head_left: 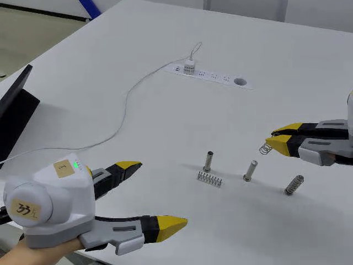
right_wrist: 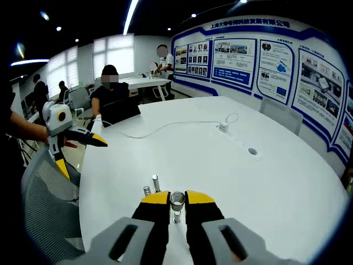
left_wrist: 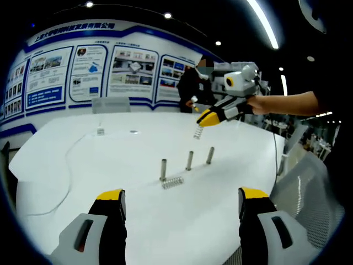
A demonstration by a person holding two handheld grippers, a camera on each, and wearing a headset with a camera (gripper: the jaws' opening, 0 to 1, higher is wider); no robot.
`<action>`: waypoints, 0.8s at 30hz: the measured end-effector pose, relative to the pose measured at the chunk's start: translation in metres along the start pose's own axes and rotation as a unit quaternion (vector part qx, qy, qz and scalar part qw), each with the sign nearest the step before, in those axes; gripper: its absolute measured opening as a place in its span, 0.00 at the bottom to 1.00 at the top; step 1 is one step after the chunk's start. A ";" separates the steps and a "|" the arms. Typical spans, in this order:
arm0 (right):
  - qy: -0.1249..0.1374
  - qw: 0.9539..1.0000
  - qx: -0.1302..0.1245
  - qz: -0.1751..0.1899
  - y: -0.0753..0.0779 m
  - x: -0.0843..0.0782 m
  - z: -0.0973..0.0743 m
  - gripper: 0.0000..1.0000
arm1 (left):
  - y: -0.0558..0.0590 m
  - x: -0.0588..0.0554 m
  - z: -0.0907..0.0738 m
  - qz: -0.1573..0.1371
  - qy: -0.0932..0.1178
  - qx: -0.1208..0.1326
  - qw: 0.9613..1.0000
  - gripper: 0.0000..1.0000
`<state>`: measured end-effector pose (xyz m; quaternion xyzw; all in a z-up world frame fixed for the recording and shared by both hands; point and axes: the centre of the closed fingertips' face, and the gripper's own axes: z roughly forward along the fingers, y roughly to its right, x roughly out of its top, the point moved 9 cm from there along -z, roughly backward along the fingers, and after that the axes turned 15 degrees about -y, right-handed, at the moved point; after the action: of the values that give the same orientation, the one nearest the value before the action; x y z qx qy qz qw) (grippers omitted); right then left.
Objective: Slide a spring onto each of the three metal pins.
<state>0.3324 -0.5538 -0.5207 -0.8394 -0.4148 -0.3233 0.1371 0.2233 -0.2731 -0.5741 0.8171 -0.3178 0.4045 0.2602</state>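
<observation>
My right claw [head_left: 271, 140] was pressed together on the held spring [head_left: 266, 148]. It pinched 1 end, so the coil stuck out from the yellow tips, lifted clear of the white bench [head_left: 165, 127]. In the right gripper view I looked into the coil's round end between my jaws. My left claw [head_left: 161, 193] was spread wide with nothing in it, low over the bench's near edge toward the left and well apart from the work.

3 metal pins stood upright in a row toward the near edge. The left pin [head_left: 208, 161] and the middle pin [head_left: 250, 170] were bare. The right pin [head_left: 288, 192] had the fitted spring [head_left: 295, 183] around it. The loose spring [head_left: 209, 178] lay flat on the bench at the foot of the left pin, on its near side; I could not tell whether they touched. The held spring hung near the middle and right pins, touching neither.

Farther in from the near edge sat a power strip [head_left: 209, 75] with a white plug [head_left: 189, 68] in it. Its thin cable [head_left: 124, 113] trailed toward the left edge, where a dark screen [head_left: 14, 110] stood.
</observation>
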 end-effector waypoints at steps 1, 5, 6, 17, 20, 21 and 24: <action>-0.004 1.000 0.001 0.006 0.001 -0.002 0.003 0.11 | 0.001 0.000 0.001 -0.002 -0.002 -0.004 1.000 0.87; -0.014 1.000 -0.001 0.009 0.002 -0.007 0.012 0.11 | 0.000 -0.001 0.002 -0.002 -0.009 -0.007 1.000 0.88; -0.016 1.000 0.002 0.011 0.002 -0.008 0.015 0.11 | -0.001 -0.001 0.002 -0.005 -0.009 -0.005 1.000 0.88; -0.031 0.999 0.005 0.020 0.005 -0.015 0.029 0.11 | -0.003 0.011 -0.001 -0.028 0.018 0.009 0.999 0.95; -0.031 0.999 0.008 0.021 0.004 -0.016 0.030 0.11 | 0.000 0.013 0.000 -0.024 0.016 0.012 1.000 0.96; -0.033 0.999 0.008 0.021 0.004 -0.016 0.031 0.11 | 0.001 0.013 0.000 -0.024 0.015 0.014 1.000 0.97; -0.037 0.999 0.011 0.020 0.002 -0.017 0.034 0.11 | 0.003 0.012 0.001 -0.026 0.012 0.015 0.999 0.99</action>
<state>0.3411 -0.5487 -0.5577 -0.8572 -0.4065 -0.2848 0.1372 0.2278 -0.2796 -0.5643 0.8240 -0.2872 0.4122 0.2619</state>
